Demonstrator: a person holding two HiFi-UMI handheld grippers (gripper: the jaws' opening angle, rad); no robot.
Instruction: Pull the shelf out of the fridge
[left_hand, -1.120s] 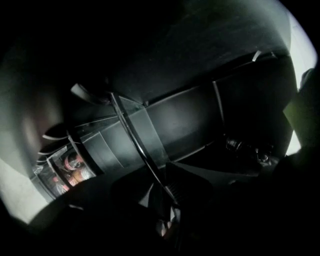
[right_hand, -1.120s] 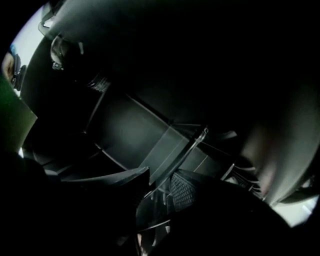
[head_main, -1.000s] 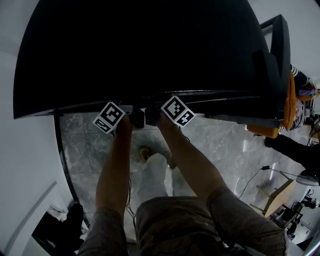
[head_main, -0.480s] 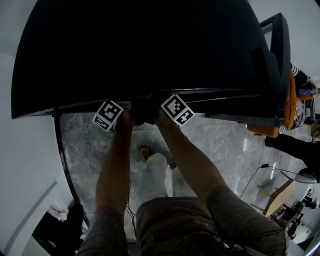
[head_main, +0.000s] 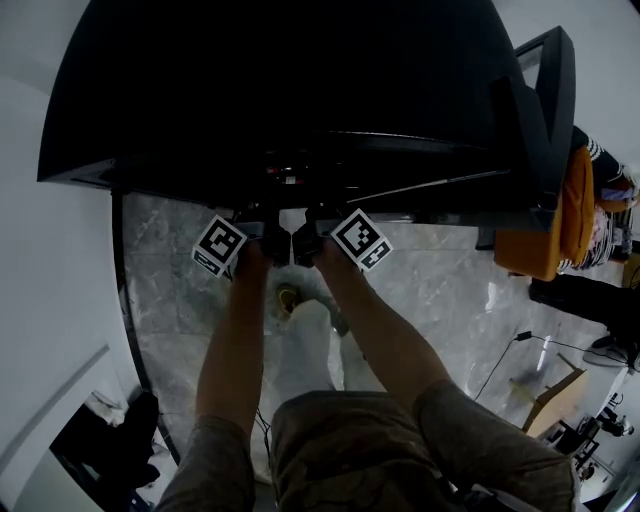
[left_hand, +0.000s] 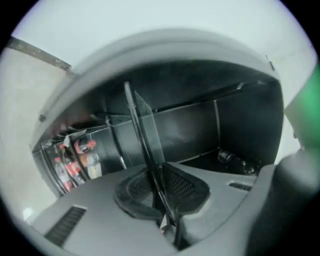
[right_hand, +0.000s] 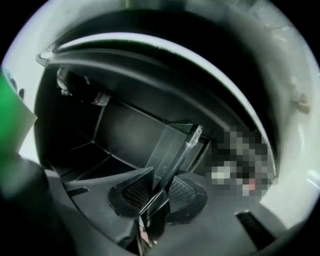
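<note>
The black fridge stands open in front of me, its inside dark. A clear glass shelf with a dark front rim runs edge-on between the pads of my left gripper. The same shelf passes between the pads of my right gripper. Both pairs of jaws have just been closing and now pinch the shelf's front rim. In the head view the left gripper and right gripper sit side by side at the fridge's front, and a thin shelf edge shows in the dark opening.
Bottles stand in the door rack at the left. The fridge door hangs open at the right, with a person in orange beside it. Below lies marble floor with a cable.
Both grippers have drawn back toward me, away from the fridge front. The shelf's front rim now sticks out of the dark opening, held between both pairs of jaws.
</note>
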